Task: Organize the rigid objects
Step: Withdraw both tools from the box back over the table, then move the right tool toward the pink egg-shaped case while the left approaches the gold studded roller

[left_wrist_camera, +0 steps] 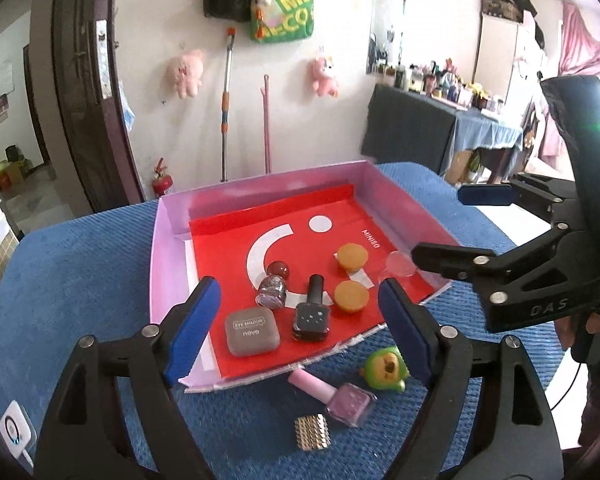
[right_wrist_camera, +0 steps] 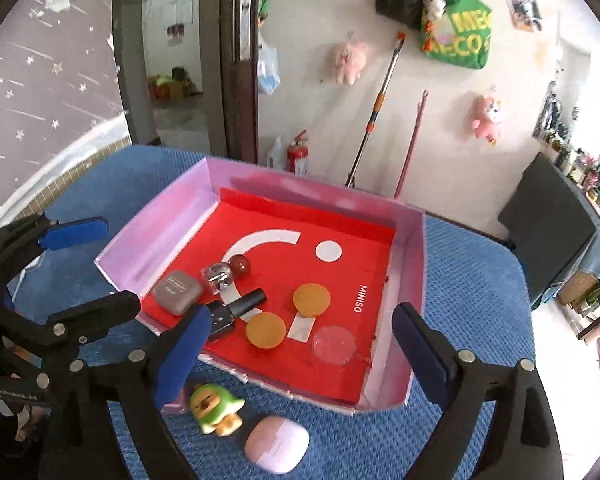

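Note:
A pink box (left_wrist_camera: 168, 240) (right_wrist_camera: 410, 248) with a red liner sits on a blue surface. Inside lie a grey eye shadow case (left_wrist_camera: 252, 333) (right_wrist_camera: 178, 291), a black polish bottle (left_wrist_camera: 311, 315) (right_wrist_camera: 236, 307), a glitter bottle with a red cap (left_wrist_camera: 273, 286) (right_wrist_camera: 224, 273), two orange discs (left_wrist_camera: 352, 257) (right_wrist_camera: 311, 300) and a clear round lid (left_wrist_camera: 400, 264) (right_wrist_camera: 334, 346). Outside at the front lie a green toy (left_wrist_camera: 385, 369) (right_wrist_camera: 216, 408), a pink polish bottle (left_wrist_camera: 336, 396), a gold studded block (left_wrist_camera: 312, 432) and a lilac case (right_wrist_camera: 277, 444). My left gripper (left_wrist_camera: 300, 332) and right gripper (right_wrist_camera: 304, 356) are open and empty.
The blue surface (left_wrist_camera: 80, 280) ends at a wall with hanging plush toys (left_wrist_camera: 184, 72), a green bag (left_wrist_camera: 284, 12) and mop handles (left_wrist_camera: 226, 100). A fire extinguisher (right_wrist_camera: 298, 156) stands by a doorway. A cluttered table (left_wrist_camera: 440, 120) is at the right.

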Demonstrator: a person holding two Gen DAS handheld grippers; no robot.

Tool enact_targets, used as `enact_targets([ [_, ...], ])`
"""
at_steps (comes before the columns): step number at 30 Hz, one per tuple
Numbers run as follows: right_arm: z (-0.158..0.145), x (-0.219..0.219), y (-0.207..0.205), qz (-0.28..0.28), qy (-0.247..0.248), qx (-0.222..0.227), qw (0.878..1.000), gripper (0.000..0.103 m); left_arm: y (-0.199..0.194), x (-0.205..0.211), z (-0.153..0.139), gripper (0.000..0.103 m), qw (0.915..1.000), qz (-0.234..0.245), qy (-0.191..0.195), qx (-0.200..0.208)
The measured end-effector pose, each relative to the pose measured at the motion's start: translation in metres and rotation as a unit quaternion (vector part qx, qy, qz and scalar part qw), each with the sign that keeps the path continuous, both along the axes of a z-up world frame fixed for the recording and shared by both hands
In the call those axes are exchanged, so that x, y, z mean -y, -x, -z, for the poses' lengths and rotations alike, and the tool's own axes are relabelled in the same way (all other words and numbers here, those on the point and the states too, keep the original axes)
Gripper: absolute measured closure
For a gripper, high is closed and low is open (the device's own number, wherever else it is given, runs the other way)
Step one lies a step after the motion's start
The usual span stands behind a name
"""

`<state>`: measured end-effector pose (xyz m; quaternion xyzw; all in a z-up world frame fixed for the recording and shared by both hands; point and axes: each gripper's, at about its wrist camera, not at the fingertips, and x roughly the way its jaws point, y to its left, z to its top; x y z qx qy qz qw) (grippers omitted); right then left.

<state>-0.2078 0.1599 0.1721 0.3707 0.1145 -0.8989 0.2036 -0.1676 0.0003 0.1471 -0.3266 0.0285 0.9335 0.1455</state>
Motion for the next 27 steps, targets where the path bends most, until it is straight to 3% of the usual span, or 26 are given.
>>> enact_targets([
  [4,-0.011,-0.01,-0.028,0.008,0.02,-0.024,0.999,0.004,-0.023,0.0,-0.003,0.016,0.9998,-0.004,0.0,-0.018],
  [11,-0.015,-0.025,-0.079,0.025,0.035,-0.059,0.997,0.0,-0.059,0.0,0.002,0.016,0.9995,-0.014,-0.009,-0.028],
  [18,0.011,-0.036,-0.119,0.047,0.053,-0.058,0.996,0.0,-0.085,0.004,0.027,0.015,0.9991,-0.028,-0.031,-0.008],
  [27,0.054,-0.047,-0.137,0.069,0.067,-0.029,0.995,0.0,-0.106,-0.002,0.06,0.016,0.999,-0.036,-0.021,0.017],
])
